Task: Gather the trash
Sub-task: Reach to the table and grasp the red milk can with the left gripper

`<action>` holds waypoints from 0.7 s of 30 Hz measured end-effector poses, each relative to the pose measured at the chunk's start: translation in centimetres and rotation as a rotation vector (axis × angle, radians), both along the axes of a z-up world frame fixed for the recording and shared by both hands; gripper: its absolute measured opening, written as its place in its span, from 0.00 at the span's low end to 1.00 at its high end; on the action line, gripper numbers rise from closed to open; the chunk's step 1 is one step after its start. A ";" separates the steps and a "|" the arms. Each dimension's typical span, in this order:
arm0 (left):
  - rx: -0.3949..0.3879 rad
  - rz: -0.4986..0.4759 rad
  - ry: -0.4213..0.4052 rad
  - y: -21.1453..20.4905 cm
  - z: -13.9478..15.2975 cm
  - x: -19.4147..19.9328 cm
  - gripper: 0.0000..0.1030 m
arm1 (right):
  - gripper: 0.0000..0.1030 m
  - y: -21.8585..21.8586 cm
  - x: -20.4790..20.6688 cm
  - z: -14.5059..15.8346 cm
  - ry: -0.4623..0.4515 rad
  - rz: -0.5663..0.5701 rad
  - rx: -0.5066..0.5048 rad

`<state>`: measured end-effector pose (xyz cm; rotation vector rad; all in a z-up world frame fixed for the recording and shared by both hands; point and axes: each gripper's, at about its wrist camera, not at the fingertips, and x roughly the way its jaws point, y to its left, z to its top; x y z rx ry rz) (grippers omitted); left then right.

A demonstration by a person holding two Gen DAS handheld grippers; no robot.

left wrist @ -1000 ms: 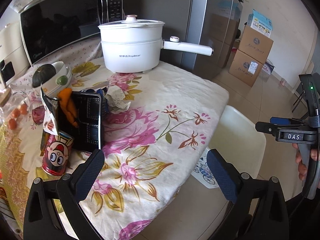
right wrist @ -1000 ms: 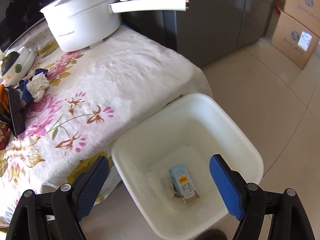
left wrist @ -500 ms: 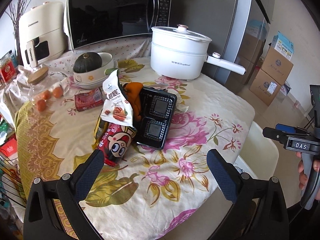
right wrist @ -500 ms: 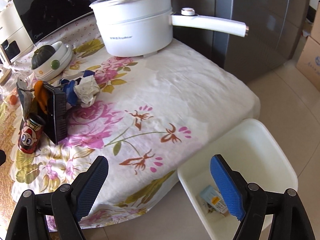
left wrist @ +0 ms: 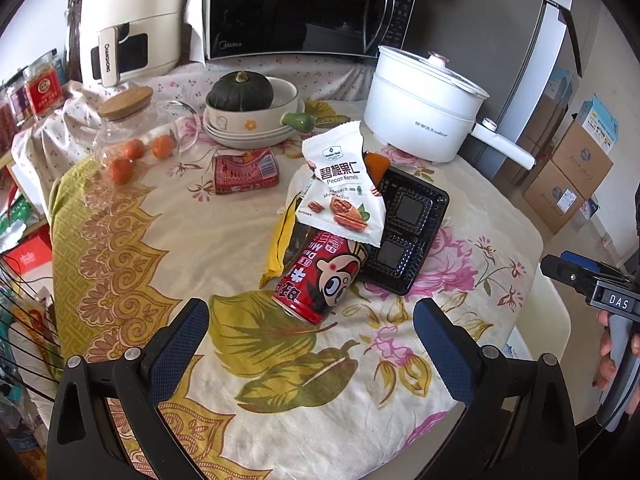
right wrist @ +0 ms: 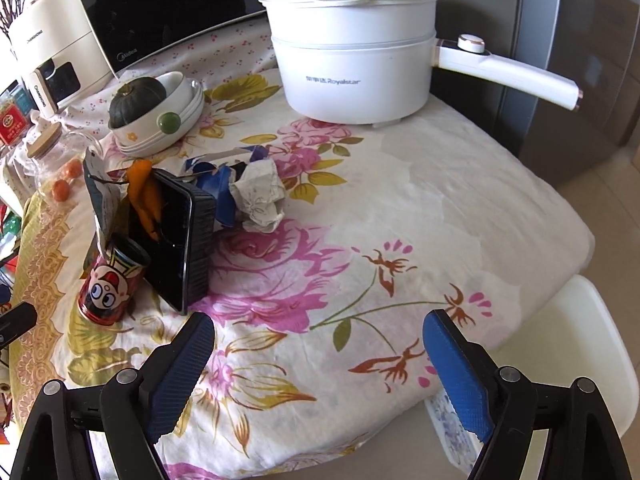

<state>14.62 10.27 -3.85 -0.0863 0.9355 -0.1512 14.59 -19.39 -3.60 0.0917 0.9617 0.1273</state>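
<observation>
Two tongs, both wide and empty. Left wrist view: left tongs (left wrist: 310, 322) now face the trash pile straight on, where a second ago they looked past it toward the pot and floor, so I judge the next pick is being lined up. One red can (left wrist: 320, 276) lies tipped on the bench (left wrist: 168, 240), just ahead of the tongs; one pecan packet (left wrist: 340, 196) rests over it; one yellow wrapper (left wrist: 280, 248) sits beside it; one black tray (left wrist: 404, 232) is behind, with one orange peel (left wrist: 376, 166) at its far edge. One flattened red pack (left wrist: 246, 170) lies apart from the pile. Non-trash: one white pot (left wrist: 420, 116), one squash (left wrist: 241, 90) in stacked bowls, one glass jar (left wrist: 132, 132) with three orange fruits, one microwave (left wrist: 304, 8). Right tongs' handle shows at the right edge. Right wrist view: right tongs (right wrist: 318, 350) have swung up from the white bin (right wrist: 580, 360) to the bench; the bin is now only partly in view at the lower right, below the bench edge, its contents not visible. This means the drop is done and the pile is still to clear. One crumpled paper ball (right wrist: 260, 192) sits with blue scraps (right wrist: 224, 196) just beside the tray, which appears propped up on edge from this side. Roughly seven trash items left on the bench.
</observation>
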 end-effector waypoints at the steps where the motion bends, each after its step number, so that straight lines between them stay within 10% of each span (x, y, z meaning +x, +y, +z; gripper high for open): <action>1: -0.003 0.006 0.009 0.4 -0.2 0.3 1.00 | 0.86 0.2 0.2 -0.1 0.000 0.003 -0.001; 21: 0.054 -0.150 0.105 -3.3 -6.0 6.0 0.79 | 0.87 1.3 3.2 -2.3 0.068 -0.021 0.026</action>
